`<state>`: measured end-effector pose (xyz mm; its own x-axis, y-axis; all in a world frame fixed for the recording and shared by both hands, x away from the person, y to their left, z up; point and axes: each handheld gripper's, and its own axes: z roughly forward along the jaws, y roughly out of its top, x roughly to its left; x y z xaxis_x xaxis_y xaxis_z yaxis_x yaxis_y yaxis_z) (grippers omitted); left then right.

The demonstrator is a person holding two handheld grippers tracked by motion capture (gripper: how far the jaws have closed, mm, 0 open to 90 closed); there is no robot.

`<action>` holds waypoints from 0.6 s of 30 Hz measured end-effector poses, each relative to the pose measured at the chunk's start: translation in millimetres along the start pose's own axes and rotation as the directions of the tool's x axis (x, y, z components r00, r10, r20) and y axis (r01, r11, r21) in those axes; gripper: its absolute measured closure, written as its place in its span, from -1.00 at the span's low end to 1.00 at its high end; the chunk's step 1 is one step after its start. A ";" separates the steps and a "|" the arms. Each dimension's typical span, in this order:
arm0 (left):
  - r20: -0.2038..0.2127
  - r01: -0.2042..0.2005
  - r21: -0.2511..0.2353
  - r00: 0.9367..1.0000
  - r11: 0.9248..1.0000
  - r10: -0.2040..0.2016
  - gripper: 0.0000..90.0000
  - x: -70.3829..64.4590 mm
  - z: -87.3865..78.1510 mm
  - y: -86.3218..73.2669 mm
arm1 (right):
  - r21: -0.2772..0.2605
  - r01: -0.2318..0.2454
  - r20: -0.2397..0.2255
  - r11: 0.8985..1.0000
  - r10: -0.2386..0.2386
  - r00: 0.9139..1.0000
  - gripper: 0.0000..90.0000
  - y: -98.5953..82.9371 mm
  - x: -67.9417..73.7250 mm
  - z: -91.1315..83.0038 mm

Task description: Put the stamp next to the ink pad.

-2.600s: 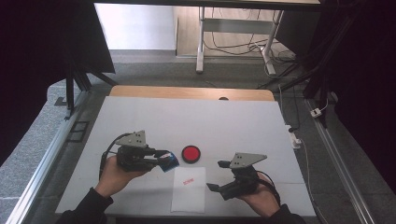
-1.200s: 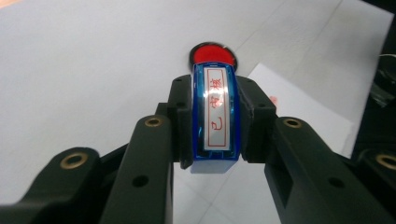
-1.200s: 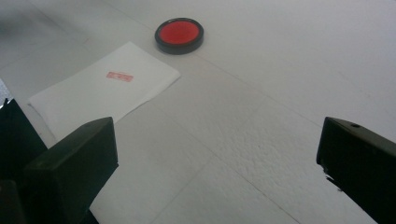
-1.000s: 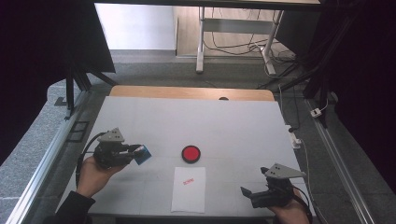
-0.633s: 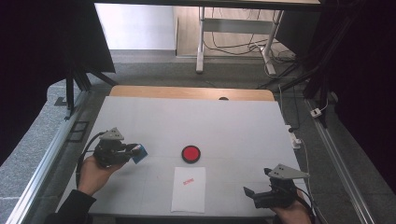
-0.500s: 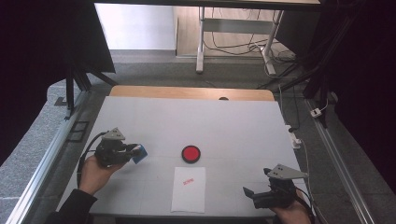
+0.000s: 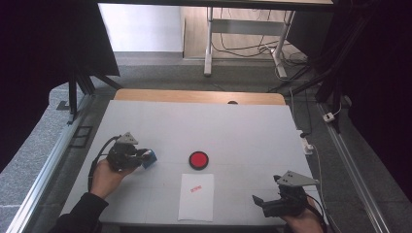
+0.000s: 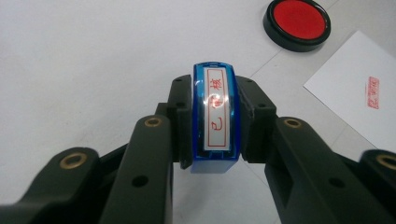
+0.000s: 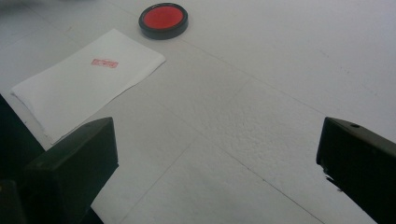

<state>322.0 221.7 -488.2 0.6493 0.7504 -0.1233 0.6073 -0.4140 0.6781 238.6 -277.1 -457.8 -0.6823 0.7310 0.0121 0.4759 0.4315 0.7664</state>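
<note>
Paper (image 7: 196,196) already has its red mark, so stamping looks pretty much done — left gripper (image 8: 212,116) clamps the blue stamp (image 8: 215,119) above the tabletop (image 7: 243,126), right gripper (image 9: 215,163) wide open, empty.

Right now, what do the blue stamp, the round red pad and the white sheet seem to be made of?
The blue stamp, held between the left gripper's fingers, looks like glossy clear plastic: its face reflects light. The round red pad seems a black plastic case around a matte red, probably inked, filling. The white sheet looks like thin matte paper carrying a red print.
</note>
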 end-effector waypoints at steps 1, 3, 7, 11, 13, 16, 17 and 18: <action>-0.005 0.003 0.004 1.000 1.000 -0.003 0.55 0.5 1.2 0.0 | 0.000 0.001 0.000 1.000 -0.001 1.000 -1.00 0.0 0.1 0.0; -0.004 0.010 0.010 1.000 1.000 -0.010 0.55 1.9 3.7 -0.5 | 0.001 0.001 0.000 1.000 -0.001 1.000 -1.00 0.1 0.4 0.3; -0.011 0.019 0.027 1.000 0.999 -0.019 0.55 3.7 8.3 -1.8 | 0.004 0.003 -0.002 1.000 -0.003 1.000 -1.00 0.2 0.7 0.7; -0.008 0.020 0.049 1.000 0.999 -0.020 0.54 4.5 12.8 -3.3 | 0.005 0.004 -0.001 1.000 -0.004 1.000 -1.00 0.3 1.0 1.1; -0.015 0.011 0.064 1.000 0.998 -0.010 0.54 3.8 15.1 -3.9 | 0.006 0.005 -0.001 1.000 -0.005 1.000 -1.00 0.3 1.1 1.1; -0.015 0.006 0.070 1.000 0.998 -0.005 0.53 3.4 16.5 -4.0 | 0.010 0.009 -0.001 1.000 -0.009 1.000 -1.00 0.4 1.1 1.2; -0.016 0.004 0.072 1.000 0.997 -0.003 0.53 3.3 16.8 -4.1 | 0.013 0.010 0.000 1.000 -0.010 1.000 -1.00 0.4 1.1 1.2; -0.017 0.003 0.075 1.000 0.997 -0.002 0.52 3.1 17.3 -4.2 | 0.013 0.011 -0.001 1.000 -0.011 1.000 -1.00 0.5 1.1 1.2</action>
<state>329.3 216.9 -504.0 0.6406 0.7596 -0.1123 0.6420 -0.4495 0.6211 238.8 -275.4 -458.2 -0.6878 0.7259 0.0044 0.4759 0.4464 0.7578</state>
